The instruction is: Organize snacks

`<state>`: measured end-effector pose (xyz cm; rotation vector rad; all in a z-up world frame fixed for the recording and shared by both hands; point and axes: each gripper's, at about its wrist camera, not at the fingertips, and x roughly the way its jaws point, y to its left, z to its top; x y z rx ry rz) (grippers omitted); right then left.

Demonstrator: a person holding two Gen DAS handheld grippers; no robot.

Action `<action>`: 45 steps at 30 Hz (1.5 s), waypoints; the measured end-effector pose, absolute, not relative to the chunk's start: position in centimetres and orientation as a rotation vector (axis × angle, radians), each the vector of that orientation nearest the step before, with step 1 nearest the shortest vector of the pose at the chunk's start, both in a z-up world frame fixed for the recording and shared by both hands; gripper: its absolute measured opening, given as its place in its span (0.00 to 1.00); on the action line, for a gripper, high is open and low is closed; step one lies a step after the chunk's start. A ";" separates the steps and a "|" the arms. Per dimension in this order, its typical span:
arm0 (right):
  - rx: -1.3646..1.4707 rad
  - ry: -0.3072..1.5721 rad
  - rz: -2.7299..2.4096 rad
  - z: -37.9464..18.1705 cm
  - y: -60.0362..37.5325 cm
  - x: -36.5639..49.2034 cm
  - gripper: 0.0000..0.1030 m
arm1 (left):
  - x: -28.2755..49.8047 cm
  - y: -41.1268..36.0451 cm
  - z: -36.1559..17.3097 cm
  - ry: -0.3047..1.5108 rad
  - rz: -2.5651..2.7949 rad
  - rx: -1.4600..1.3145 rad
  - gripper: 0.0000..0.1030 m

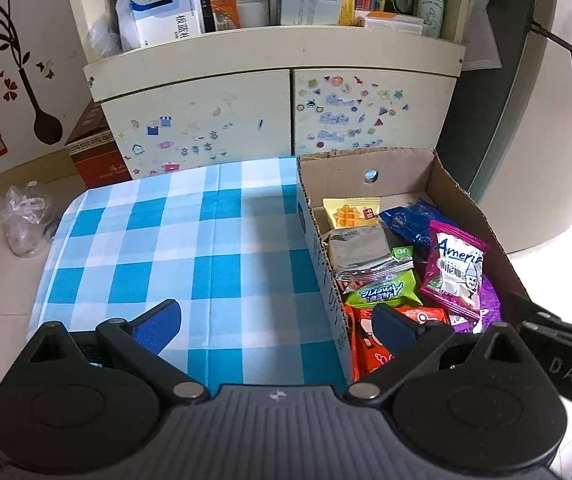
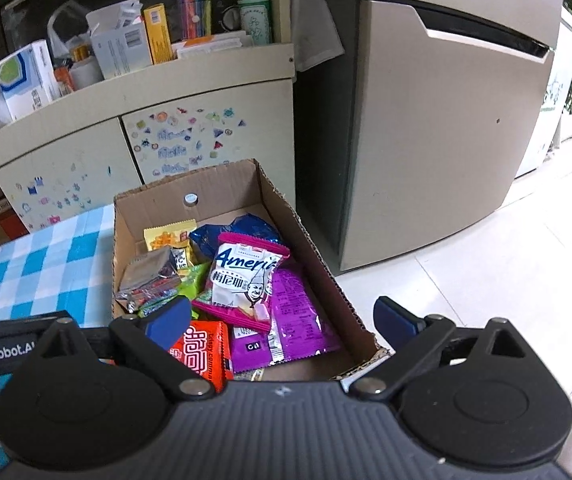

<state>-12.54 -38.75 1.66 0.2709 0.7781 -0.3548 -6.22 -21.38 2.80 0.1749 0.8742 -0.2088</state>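
Inside cardboard box (image 2: 305,236), pink Ameria packet (image 2: 246,280) upright, long axis pointing away

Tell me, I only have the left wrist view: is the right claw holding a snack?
Observer: No. The right claw is open, with nothing gripped between its fingers.
Operator: Where does it sit relative to the box?
Observer: It straddles the near right corner of the cardboard box. Its outer finger hangs over the tiled floor, outside the box.
Operator: What is under the pink packet?
Observer: A purple packet lies flat there, and the pink packet overlaps its upper left part.
Operator: Any room left near the front?
Observer: A bare strip of box bottom shows just in front of the purple packet.
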 end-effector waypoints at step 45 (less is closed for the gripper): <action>0.221 0.782 -0.380 2.1 -39.1 -11.5 0.97 | -5.5 -22.7 2.2 0.906 -0.182 0.174 1.00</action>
